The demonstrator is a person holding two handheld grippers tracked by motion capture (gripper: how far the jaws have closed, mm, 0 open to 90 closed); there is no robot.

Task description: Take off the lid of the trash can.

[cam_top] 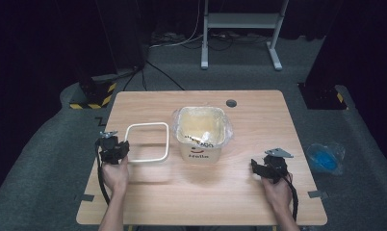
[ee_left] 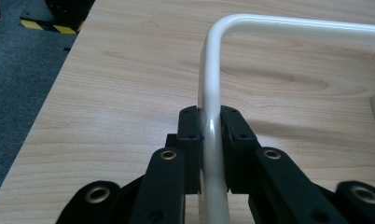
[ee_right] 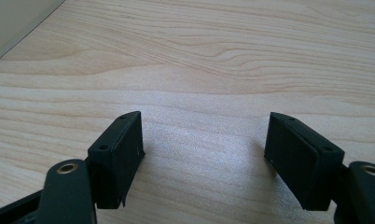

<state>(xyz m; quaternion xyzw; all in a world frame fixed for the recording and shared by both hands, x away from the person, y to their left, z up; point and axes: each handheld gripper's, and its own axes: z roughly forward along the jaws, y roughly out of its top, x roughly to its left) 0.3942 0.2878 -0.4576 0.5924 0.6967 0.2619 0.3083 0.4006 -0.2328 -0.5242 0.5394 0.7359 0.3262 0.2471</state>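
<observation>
A white square ring frame (cam_top: 147, 142) hangs just above the table's left half, casting a shadow below it. My left gripper (cam_top: 118, 148) is shut on its left side; in the left gripper view the white bar of the frame (ee_left: 212, 107) runs between the two black pads (ee_left: 191, 126), which press on it. To the right of the frame stands a cream square bin (cam_top: 201, 134) lined with a clear plastic bag, with printed letters on its front. My right gripper (ee_right: 204, 156) rests low near the table's right front, jaws wide apart over bare wood, nothing between them.
The wooden table (cam_top: 249, 192) has a round grey cable hole (cam_top: 231, 103) at its back edge. On the floor to the right lies a clear bag with something blue (cam_top: 325, 158). A white metal stand (cam_top: 239, 29) is behind the table.
</observation>
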